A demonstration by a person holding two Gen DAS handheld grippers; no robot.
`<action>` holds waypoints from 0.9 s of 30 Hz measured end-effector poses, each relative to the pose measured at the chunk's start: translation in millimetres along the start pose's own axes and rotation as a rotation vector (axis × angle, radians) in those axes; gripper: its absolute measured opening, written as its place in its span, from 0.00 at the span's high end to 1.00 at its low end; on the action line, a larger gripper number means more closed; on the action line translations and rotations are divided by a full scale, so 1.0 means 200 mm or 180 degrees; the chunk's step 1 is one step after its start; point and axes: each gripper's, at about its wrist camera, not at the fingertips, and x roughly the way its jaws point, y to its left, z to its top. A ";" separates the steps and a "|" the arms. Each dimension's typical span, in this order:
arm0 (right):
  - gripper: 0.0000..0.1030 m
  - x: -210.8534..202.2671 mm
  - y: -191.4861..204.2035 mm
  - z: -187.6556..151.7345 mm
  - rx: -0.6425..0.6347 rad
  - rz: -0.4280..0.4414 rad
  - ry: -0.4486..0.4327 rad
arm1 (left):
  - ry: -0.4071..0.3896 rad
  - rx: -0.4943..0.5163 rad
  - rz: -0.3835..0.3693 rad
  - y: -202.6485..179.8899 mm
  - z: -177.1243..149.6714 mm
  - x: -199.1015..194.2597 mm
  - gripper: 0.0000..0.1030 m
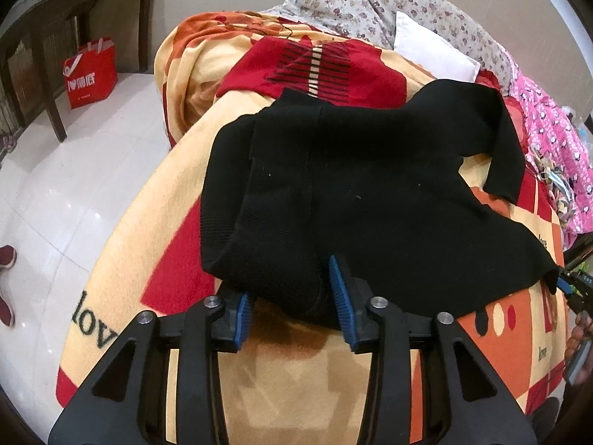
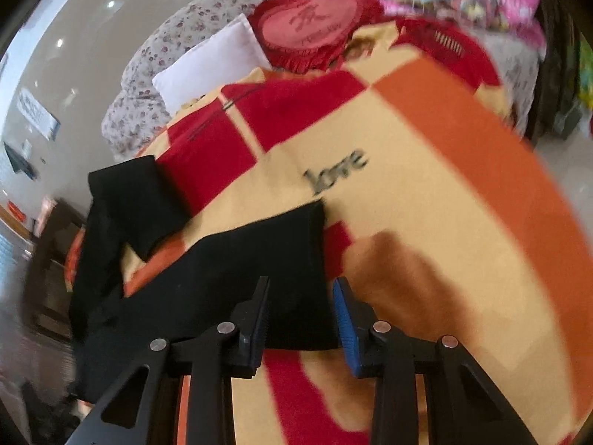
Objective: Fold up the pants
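Black pants lie spread on a bed covered by a blanket patterned in red, orange and cream and printed with "love". In the left wrist view, the waist end of the pants lies nearest the camera and the legs run away and to the right, one leg bent back near a white pillow. The left tongs stand wide apart, their blue pads on either side of the near edge of the pants, the fabric between the pads but not pinched. The right tongs are likewise spread, with a leg end of the pants lying between and just ahead of the pads; no grip on the cloth is visible. The right wrist view is motion-blurred. The right tongs also appear at the right edge of the left wrist view, at a corner of the pants. A red bag stands on the tiled floor beside a dark table.
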 end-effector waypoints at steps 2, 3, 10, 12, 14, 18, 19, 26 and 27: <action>0.68 -0.09 0.03 0.00 -0.0321 -0.0026 -0.0041 | 0.0026 0.0001 -0.0010 0.00 0.00 0.00 0.58; 0.65 -0.13 0.06 -0.02 -0.0562 0.0011 -0.0057 | 0.0033 0.0002 -0.0014 0.01 -0.01 0.00 0.57; 0.53 -0.16 0.16 -0.25 -0.2003 -0.0087 -0.0214 | 0.0078 0.0141 -0.0043 -0.01 -0.01 -0.02 0.51; 0.53 -0.13 0.19 -0.27 -0.2158 -0.0055 -0.0143 | 0.0112 0.0156 -0.0077 0.00 -0.02 -0.04 0.51; 0.53 -0.10 0.21 -0.27 -0.2268 0.0008 -0.0122 | 0.0143 0.0167 -0.0073 0.01 -0.03 -0.05 0.51; 0.53 -0.02 0.26 -0.25 -0.2492 -0.0034 -0.0046 | 0.0145 0.0168 -0.0042 0.02 -0.03 -0.07 0.51; 0.53 0.00 0.27 -0.25 -0.2584 -0.0113 -0.0024 | 0.0143 0.0163 -0.0043 0.02 -0.03 -0.07 0.51; 0.87 0.07 0.23 -0.22 -0.2644 -0.0360 -0.0005 | 0.0141 0.0141 -0.0099 0.01 -0.03 -0.04 0.53; 0.93 0.08 0.23 -0.22 -0.2639 -0.0421 -0.0013 | 0.0132 0.0132 -0.0099 0.01 -0.03 -0.04 0.59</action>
